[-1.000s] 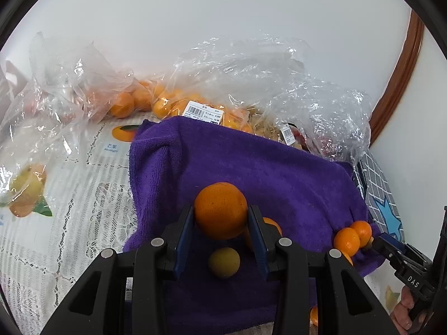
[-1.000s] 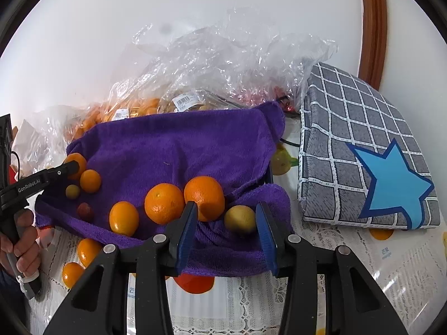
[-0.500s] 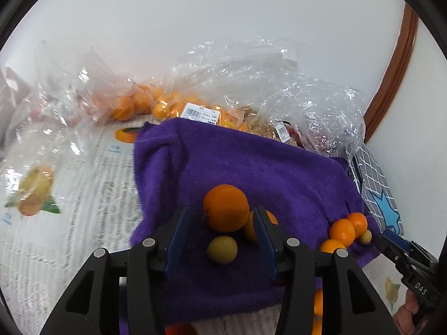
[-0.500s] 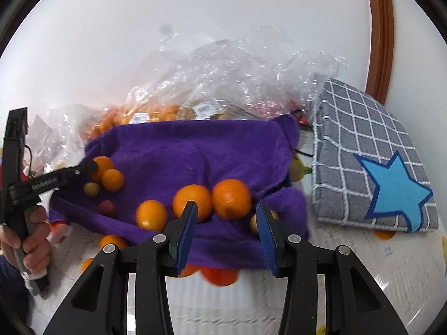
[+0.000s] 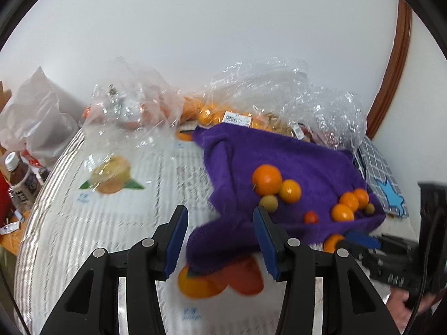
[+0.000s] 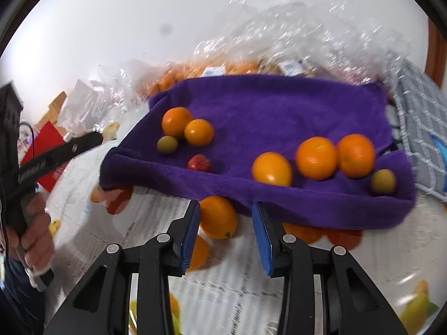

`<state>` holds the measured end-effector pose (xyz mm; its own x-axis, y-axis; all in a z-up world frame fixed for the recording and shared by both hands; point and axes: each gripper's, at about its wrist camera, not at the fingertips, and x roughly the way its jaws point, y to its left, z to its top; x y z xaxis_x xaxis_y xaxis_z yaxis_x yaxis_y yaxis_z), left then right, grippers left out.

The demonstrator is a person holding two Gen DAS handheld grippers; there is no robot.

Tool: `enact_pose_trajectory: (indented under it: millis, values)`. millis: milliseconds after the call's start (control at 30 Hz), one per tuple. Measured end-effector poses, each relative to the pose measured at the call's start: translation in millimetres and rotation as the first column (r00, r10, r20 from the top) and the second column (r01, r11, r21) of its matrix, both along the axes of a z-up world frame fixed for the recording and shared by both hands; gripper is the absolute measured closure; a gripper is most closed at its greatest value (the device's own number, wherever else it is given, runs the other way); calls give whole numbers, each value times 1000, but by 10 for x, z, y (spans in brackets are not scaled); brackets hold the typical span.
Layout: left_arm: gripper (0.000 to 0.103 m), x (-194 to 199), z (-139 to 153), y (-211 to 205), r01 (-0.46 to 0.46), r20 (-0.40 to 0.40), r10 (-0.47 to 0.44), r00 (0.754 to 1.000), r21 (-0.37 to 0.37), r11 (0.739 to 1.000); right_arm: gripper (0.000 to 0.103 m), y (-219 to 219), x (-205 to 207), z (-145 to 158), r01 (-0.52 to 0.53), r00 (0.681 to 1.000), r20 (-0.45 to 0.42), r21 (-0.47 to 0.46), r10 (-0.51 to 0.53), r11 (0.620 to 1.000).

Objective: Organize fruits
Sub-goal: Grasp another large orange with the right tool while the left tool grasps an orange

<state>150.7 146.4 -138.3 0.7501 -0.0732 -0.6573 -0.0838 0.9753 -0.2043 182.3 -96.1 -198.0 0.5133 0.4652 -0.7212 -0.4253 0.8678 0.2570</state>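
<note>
On a table spread with fruit-printed paper, a purple towel serves as the sorting ground for oranges and smaller fruit. At far left in the right-wrist view, the left gripper hangs over the towel's near-left corner, jaws spread and holding nothing. Next comes a cluster of two oranges and an olive-green fruit, with a small red fruit just beside them. Toward the towel's right end sit three more oranges in a row and a second green fruit. One stray orange lies off the cloth on the paper, touching the towel's front hem, its long axis tilted slightly down to the right. It rests directly ahead of the right gripper, between the parted blue pads and closest to the left pad; the jaws are wide and grip nothing. The right hand is clearly nearer to it. Open paper lies in front and to the left for approach, while the towel edge crowds the fruit from behind and the grey checked cushion walls off the far right.
</note>
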Motion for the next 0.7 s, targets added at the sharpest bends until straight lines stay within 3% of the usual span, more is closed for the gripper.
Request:
enact_pose_trajectory:
  millis: [167,433,700]
  values:
    - [57,-52,-66,-32,23,-30,-24,999,-19,1000,72,76,36,-25,-46,998,-41,31,47,998]
    - [57,-23,-166,-336,117,-74,-122,990,-65,991,72,-154,-97,106,-3,1000,2,50,3,999]
    - [57,56,-252,-933,301,-100,-327,940,-214,929,72,-830,-349,260,118,991,63,15,-118,993]
